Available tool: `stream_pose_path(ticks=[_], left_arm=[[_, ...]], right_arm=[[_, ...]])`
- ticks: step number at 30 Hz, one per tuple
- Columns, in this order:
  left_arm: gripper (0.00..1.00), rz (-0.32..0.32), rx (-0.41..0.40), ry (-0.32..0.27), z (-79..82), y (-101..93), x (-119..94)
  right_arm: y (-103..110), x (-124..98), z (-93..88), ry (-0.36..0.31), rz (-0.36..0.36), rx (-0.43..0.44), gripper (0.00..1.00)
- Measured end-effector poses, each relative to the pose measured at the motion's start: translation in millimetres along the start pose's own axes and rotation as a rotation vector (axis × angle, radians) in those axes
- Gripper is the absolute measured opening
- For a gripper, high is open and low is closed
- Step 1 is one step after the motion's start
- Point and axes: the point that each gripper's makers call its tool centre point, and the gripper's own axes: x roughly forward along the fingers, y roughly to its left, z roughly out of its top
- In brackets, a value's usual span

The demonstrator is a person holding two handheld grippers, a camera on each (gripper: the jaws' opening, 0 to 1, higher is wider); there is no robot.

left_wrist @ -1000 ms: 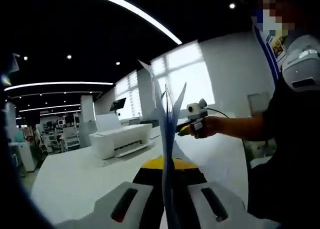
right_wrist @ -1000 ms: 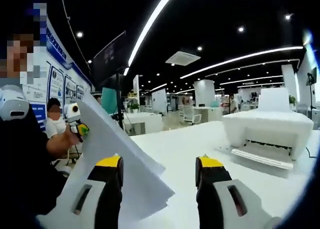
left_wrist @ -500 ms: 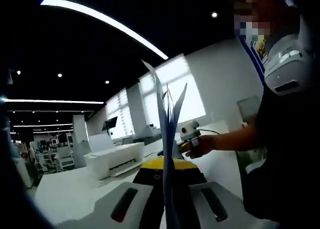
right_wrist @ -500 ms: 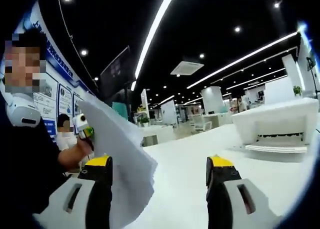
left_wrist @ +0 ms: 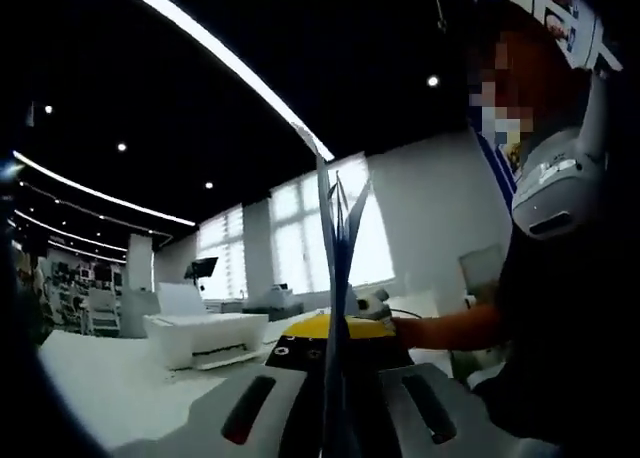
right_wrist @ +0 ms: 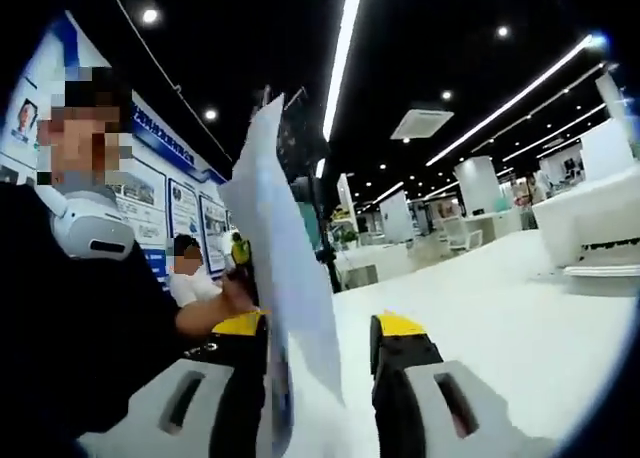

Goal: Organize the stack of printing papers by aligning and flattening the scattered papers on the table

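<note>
Held upright above the white table (right_wrist: 520,318), the papers (left_wrist: 335,278) are pinched edge-on in the left gripper (left_wrist: 335,398), apparently so their edges can be squared, while the right gripper (right_wrist: 315,378) has its jaws apart around the sheets' far edge.

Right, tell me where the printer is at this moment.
In the left gripper view the white printer sits on the white table, low on the left, beyond the papers standing edge-on between the left gripper's jaws.

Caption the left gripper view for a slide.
Left gripper holding upright paper sheets edge-on, printer on the white table behind.
</note>
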Motion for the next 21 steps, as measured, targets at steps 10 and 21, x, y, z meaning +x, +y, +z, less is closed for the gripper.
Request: stream_pose_path(ticks=[10, 21], left_arm=[[0.06, 0.013, -0.132, -0.067, -12.3, 17.5, -9.6], [0.07, 0.077, -0.095, 0.08, -37.1, 33.1, -2.7]], right_arm=[[20.4, -7.8, 15.0, -0.044, -0.001, -0.116, 0.0], [12.1, -20.7, 27.3, -0.048, -0.109, -0.188, 0.0]])
